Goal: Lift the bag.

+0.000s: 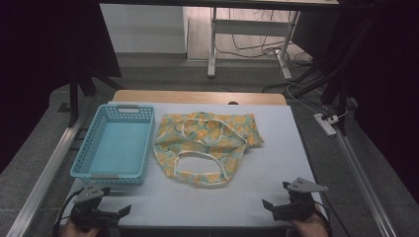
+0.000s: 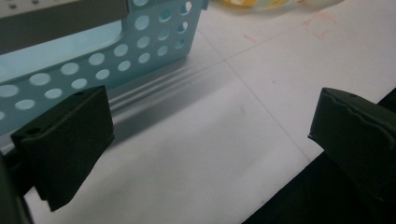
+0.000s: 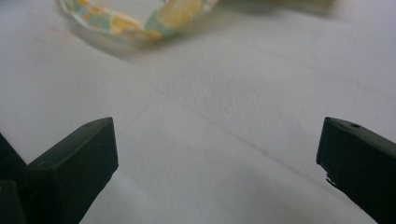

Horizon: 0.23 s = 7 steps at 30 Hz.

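A small garment (image 1: 206, 145) with an orange-and-green fruit print and white trim lies spread flat on the white table cover (image 1: 267, 168), mid-table. Its near hem (image 3: 140, 21) shows at the top of the right gripper view. An empty light-blue perforated basket (image 1: 117, 146) stands to the garment's left; its front wall (image 2: 107, 60) is close in the left gripper view. My left gripper (image 1: 117, 201) rests at the near left edge just in front of the basket, open and holding nothing. My right gripper (image 1: 276, 195) rests at the near right edge, open, with bare cloth between its jaws.
The wooden table edge (image 1: 197, 96) shows at the far side. Metal rails (image 1: 44, 173) run along both sides of the table. A power strip (image 1: 326, 123) and cables lie on the floor to the right. Desk legs (image 1: 212, 49) stand behind.
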{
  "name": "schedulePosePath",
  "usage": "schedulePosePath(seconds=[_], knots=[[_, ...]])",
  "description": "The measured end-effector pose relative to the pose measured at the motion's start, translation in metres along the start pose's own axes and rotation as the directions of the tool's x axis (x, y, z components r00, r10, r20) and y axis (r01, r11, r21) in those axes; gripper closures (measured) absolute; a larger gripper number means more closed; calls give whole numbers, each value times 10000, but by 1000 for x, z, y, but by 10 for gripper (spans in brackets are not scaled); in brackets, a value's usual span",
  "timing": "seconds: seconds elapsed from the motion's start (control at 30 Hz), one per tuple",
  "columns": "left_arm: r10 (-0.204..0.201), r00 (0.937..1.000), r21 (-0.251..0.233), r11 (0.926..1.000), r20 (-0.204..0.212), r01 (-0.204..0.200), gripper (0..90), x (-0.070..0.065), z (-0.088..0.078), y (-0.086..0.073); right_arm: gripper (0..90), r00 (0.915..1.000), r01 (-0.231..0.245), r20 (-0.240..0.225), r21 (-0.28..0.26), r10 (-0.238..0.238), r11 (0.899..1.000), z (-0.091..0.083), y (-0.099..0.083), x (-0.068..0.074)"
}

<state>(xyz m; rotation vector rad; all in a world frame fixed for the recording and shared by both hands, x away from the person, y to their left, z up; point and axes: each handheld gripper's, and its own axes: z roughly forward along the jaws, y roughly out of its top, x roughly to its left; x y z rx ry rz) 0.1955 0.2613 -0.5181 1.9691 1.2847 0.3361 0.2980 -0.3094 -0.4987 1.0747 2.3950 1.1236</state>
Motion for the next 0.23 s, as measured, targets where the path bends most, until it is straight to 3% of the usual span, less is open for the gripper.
schedulePosePath(seconds=[0.23], knots=[[-232, 9997, 119, 9997, 64, 231, 0, 4, 1, 0, 0, 9994, -348, 46, -69, 348, 9994, -8, -6, -4]])
